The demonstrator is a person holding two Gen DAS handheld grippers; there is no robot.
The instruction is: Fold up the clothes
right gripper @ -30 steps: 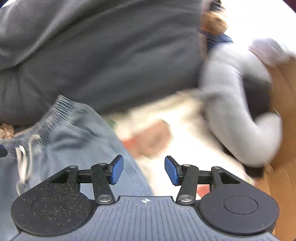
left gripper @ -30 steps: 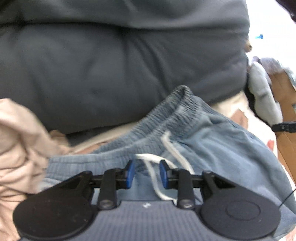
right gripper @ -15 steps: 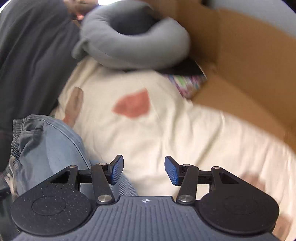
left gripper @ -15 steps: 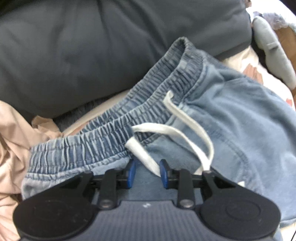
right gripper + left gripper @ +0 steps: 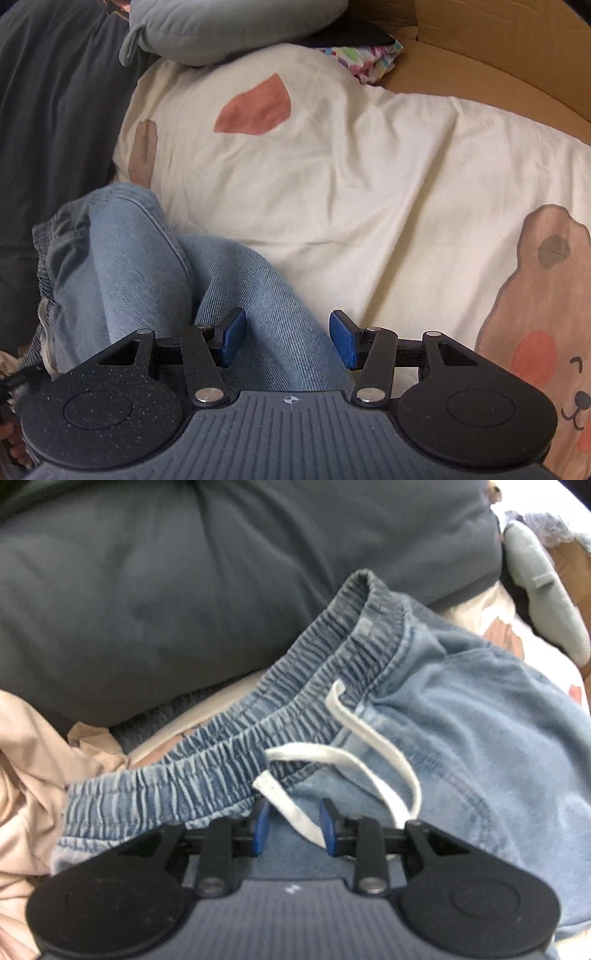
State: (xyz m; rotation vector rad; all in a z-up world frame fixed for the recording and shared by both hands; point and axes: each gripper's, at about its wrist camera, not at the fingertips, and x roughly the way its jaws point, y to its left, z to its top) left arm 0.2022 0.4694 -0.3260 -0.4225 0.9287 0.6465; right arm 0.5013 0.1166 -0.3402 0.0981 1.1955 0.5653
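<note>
Bed sheet (image 5: 369,192) is carrying rumpled denim shorts (image 5: 480,720); soft, floppy, light, best gripped at waistband (image 5: 229,760). Left claw (image 5: 293,825) is sitting narrow, drawstring (image 5: 369,746) between; right claw (image 5: 288,339) is gaping wide over denim

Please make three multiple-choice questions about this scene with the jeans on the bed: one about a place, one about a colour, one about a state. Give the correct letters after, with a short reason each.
1. Where does the grey neck pillow lie?
A. on the jeans
B. at the far end of the bedsheet, beside the cardboard box
C. between the right gripper's fingers

2. What colour is the drawstring of the jeans?
A. white
B. red
C. black

3. How is the right gripper?
A. shut on the drawstring
B. shut on the sheet
C. open over denim

Answers: B, the pillow sits at the sheet's far edge; A, the cord is white against blue; C, the blue pads stand apart.
</note>
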